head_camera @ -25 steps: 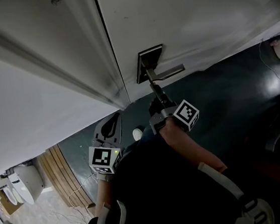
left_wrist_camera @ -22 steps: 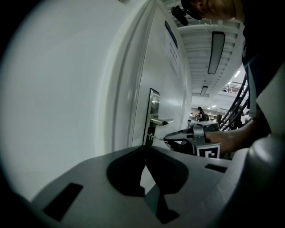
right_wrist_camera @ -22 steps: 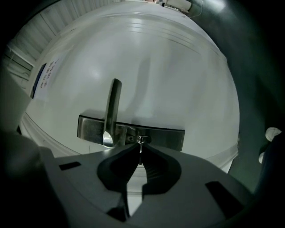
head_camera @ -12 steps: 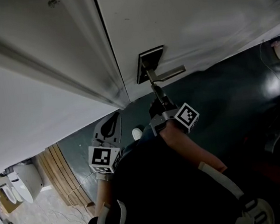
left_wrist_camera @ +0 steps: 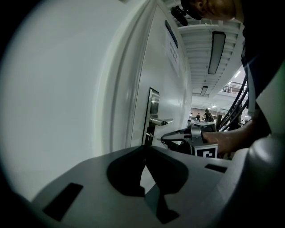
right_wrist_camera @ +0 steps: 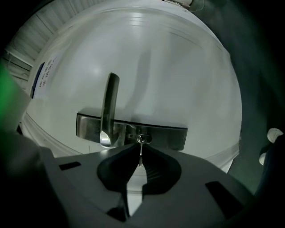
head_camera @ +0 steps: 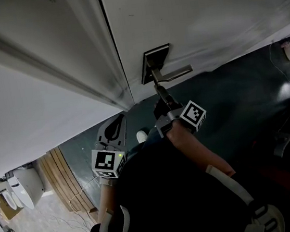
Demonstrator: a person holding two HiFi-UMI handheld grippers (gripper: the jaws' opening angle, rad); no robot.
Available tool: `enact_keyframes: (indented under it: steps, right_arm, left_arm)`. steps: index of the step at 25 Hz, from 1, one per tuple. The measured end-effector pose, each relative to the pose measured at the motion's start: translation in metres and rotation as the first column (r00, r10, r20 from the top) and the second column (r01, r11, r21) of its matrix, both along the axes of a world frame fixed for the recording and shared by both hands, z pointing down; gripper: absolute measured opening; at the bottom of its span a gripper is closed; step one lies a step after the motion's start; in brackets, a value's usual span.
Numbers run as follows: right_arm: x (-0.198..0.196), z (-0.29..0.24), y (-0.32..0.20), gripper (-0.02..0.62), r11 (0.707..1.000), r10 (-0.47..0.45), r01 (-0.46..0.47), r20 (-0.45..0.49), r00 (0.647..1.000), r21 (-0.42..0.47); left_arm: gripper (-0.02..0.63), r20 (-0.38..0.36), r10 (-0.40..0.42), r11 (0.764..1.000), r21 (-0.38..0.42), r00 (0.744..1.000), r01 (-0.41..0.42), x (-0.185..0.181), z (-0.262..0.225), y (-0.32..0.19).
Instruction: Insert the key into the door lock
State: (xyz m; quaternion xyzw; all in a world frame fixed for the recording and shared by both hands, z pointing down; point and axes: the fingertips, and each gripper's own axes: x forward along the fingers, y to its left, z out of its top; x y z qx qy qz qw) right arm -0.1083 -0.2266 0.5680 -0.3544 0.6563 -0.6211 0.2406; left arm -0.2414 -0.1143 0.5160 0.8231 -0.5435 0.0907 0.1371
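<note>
A white door carries a metal lock plate [head_camera: 152,65] [right_wrist_camera: 171,134] with a lever handle [head_camera: 175,73] [right_wrist_camera: 108,107]. My right gripper [head_camera: 158,89] [right_wrist_camera: 140,161] is shut on a thin silver key [right_wrist_camera: 140,150]. The key's tip sits at the keyhole [right_wrist_camera: 143,138] of the plate. In the left gripper view the right gripper [left_wrist_camera: 167,138] points its key at the lock plate [left_wrist_camera: 153,107] below the handle [left_wrist_camera: 161,121]. My left gripper [head_camera: 114,133] [left_wrist_camera: 144,165] hangs low beside the door frame, shut with nothing in it.
The white door frame [head_camera: 88,57] runs left of the lock. Dark floor [head_camera: 241,90] lies right of the door. A wooden slatted panel [head_camera: 64,186] and white fixtures [head_camera: 25,190] show at lower left. The person's dark sleeve [head_camera: 160,200] fills the bottom.
The right gripper has edged slightly up toward the lock plate with the key. The left gripper has stayed in place.
</note>
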Motion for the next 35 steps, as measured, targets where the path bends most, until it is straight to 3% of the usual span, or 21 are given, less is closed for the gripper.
enact_keyframes:
  steps: [15,25,35]
  right_arm:
    - [-0.001,0.001,-0.021,0.032,0.999,0.035,-0.037,0.067,0.997,0.024]
    - [-0.011,-0.004,-0.028,0.034,0.998,0.039,-0.042,0.064,0.997,0.041]
    - [-0.010,-0.001,-0.028,0.035,0.997,-0.058,0.057,0.015,0.998,0.056]
  left_arm:
    - [0.008,-0.002,-0.005,1.000,0.003,1.000,0.005,0.000,-0.002,0.012]
    - [0.008,0.002,-0.011,1.000,-0.011,1.000,0.011,-0.002,0.000,0.015]
    - [0.008,0.019,0.023,0.999,-0.034,1.000,-0.022,0.020,-0.004,-0.007]
